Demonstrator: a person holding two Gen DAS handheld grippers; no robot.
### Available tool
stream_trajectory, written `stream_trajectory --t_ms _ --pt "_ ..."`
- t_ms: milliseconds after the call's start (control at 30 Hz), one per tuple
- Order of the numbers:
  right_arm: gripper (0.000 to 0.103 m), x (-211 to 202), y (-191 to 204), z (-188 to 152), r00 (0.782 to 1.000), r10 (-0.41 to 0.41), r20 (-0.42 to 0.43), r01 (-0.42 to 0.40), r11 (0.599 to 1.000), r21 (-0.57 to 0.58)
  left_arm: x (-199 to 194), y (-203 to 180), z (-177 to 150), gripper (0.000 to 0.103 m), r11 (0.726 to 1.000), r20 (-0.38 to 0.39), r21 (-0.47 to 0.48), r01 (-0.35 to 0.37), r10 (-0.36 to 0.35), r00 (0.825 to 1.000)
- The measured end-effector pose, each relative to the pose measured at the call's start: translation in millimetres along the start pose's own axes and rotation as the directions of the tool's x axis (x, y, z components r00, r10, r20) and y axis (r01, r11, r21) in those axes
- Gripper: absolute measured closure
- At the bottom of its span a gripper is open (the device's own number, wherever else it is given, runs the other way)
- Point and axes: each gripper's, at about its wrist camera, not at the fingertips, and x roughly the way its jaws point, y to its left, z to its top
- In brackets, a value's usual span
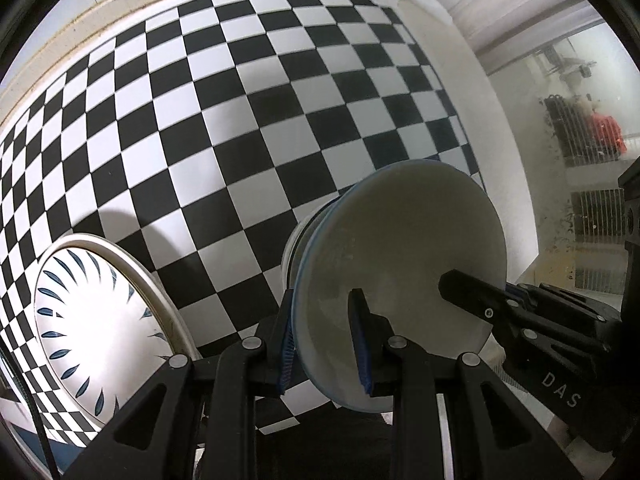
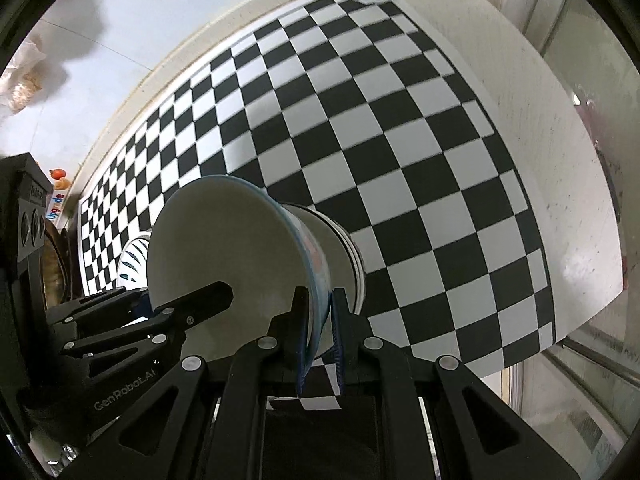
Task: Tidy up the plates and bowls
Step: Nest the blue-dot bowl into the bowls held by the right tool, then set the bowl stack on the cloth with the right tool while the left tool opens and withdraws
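Bowl [image 1: 400,248] rim pinched on opposite sides by my left fingers [image 1: 288,344] and right fingers [image 2: 338,336], best lowered level onto the checkered bench [image 1: 240,120], clear of the plate [image 1: 92,320].

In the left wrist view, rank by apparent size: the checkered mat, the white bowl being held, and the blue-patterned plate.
1. Checkered mat, by far the largest.
2. White bowl and blue-patterned plate: they look about alike. The bowl is held close to the camera and the plate is partly cut off at the frame edge, so I would not rank these two.
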Motion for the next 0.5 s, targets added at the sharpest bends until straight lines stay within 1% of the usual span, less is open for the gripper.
stream_trajectory --t_ms 200,367,500 --pt "0.091 7.6 -4.4 2.4 1.000 -0.009 -0.026 0.009 1.000 0.005 3.5 -0.7 3.1 0.080 1.000 -0.014 0.006 -0.001 0.001 1.000" --pt "0.091 8.5 -3.9 5.4 0.999 -0.022 -0.038 0.022 1.000 -0.002 4.1 -4.8 1.4 0.080 1.000 -0.011 0.015 -0.020 0.020 1.000" --pt "0.091 9.0 -6.1 4.7 0.999 -0.025 -0.048 0.025 1.000 -0.002 4.6 -5.5 0.0 0.080 1.000 -0.013 0.005 -0.026 0.026 1.000"
